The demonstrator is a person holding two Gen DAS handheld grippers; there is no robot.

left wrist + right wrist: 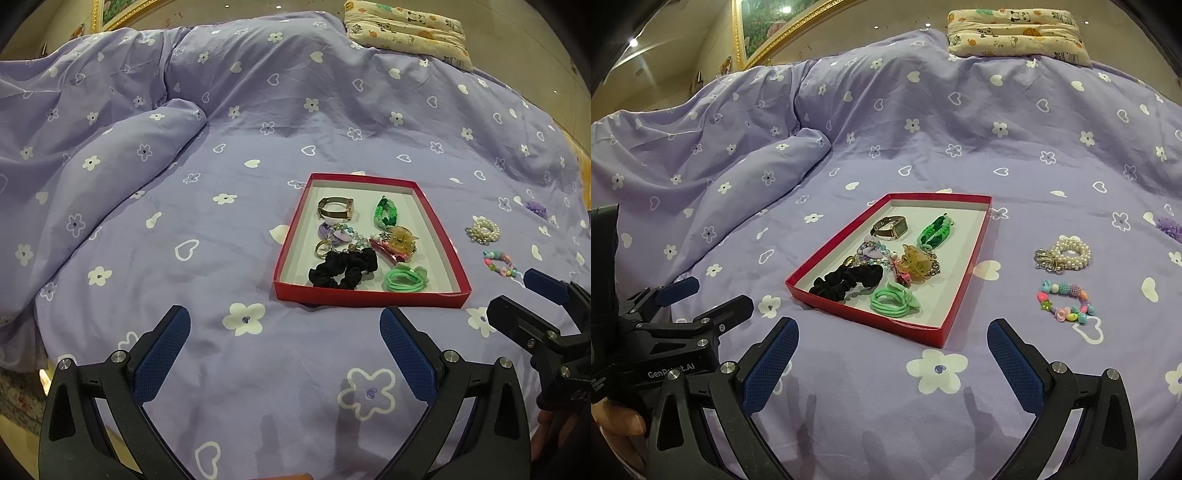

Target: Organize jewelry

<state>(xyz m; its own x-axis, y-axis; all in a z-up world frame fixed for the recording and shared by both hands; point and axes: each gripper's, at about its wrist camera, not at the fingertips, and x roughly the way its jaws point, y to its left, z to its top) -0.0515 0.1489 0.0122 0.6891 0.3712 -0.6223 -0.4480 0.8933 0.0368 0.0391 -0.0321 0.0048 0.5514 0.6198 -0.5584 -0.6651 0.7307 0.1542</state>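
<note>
Your left tongs [284,350] and right tongs [892,360] hang released, empty. Shallow red cardboard tray [955,321] collects pieces; white pearl bracelet [1067,253] and multicoloured bead bracelet [1067,301] lie on the bed beside it, likely next.

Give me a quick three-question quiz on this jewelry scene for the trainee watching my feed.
1. True or false: the black scrunchie lies inside the red box.
2. How many pieces still lie on the bedspread to the right of the box?
3. Is the right gripper open or shut?

Key:
1. True.
2. Three: the pearl bracelet, the colourful bead bracelet and a purple piece near the frame edge.
3. Open and holding nothing; so is the left gripper.
</note>
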